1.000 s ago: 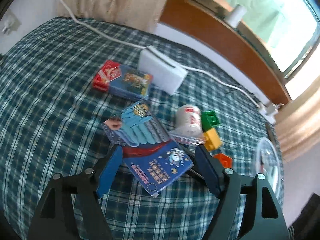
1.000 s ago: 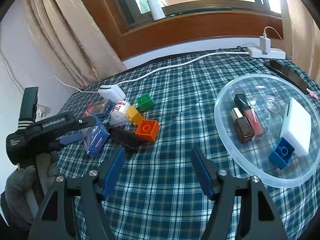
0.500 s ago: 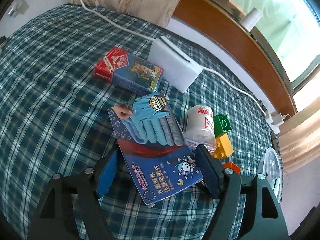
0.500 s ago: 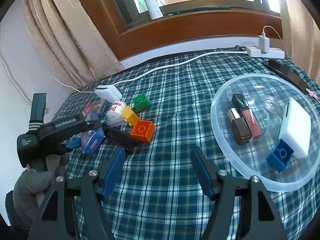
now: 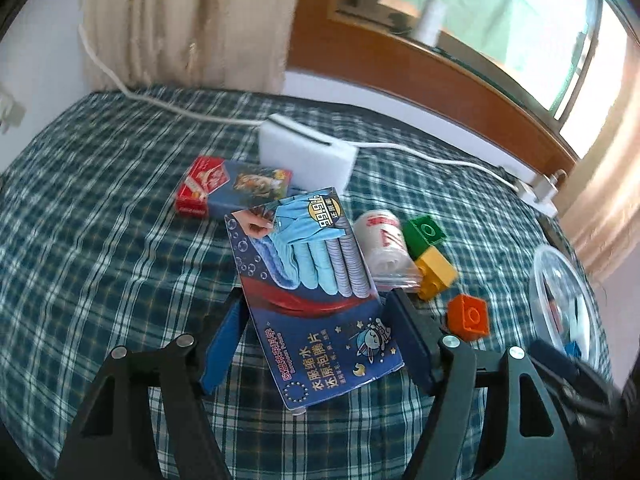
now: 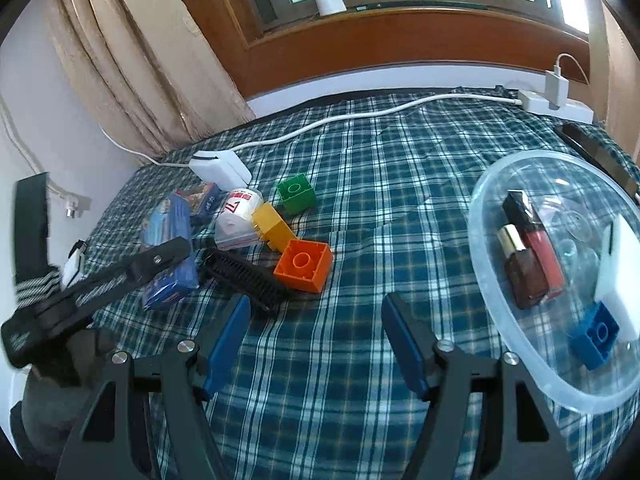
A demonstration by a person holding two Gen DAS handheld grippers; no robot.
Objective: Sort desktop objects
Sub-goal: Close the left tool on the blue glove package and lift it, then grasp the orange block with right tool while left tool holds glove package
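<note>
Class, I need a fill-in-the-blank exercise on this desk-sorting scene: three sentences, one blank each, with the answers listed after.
1. The left claw is shut on the blue ____.
2. The right claw is open and holds ____.
3. In the clear bowl lies one toy brick, coloured ____.

Missing words: box; nothing; blue

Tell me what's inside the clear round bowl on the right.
In the clear bowl: a blue brick, a white block, a red lip gloss tube, and a dark brown bottle. The rest of the floor looks bare, though glare blurs it.
</note>
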